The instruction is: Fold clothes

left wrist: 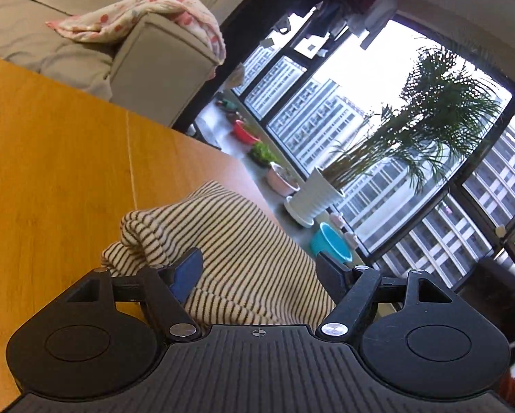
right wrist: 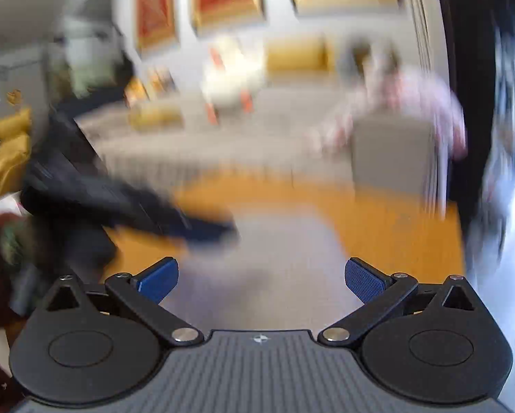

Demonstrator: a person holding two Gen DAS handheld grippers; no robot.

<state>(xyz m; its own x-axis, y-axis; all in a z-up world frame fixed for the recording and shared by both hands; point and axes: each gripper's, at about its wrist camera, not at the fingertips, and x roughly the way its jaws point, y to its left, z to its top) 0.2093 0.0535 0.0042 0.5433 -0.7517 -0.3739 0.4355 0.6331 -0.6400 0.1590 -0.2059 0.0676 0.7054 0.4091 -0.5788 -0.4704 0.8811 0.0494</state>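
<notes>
A cream garment with thin dark stripes point(left wrist: 243, 244) lies bunched at the corner of the wooden table point(left wrist: 51, 158). My left gripper point(left wrist: 260, 268) is open, its jaws spread wide with the striped cloth lying between them; its blue left pad point(left wrist: 188, 275) touches a fold. In the blurred right wrist view my right gripper point(right wrist: 260, 278) is open and empty above a pale grey blur of cloth point(right wrist: 274, 261) on the table point(right wrist: 395, 227). The left gripper point(right wrist: 126, 206) shows there as a dark blur at the left.
A beige sofa point(left wrist: 147, 69) with a pink spotted cloth point(left wrist: 137, 17) stands beyond the table. The table's corner edge drops off by the window, where plant pots point(left wrist: 309, 203) and a blue basin point(left wrist: 329, 244) sit on the floor. The right wrist view is motion-blurred.
</notes>
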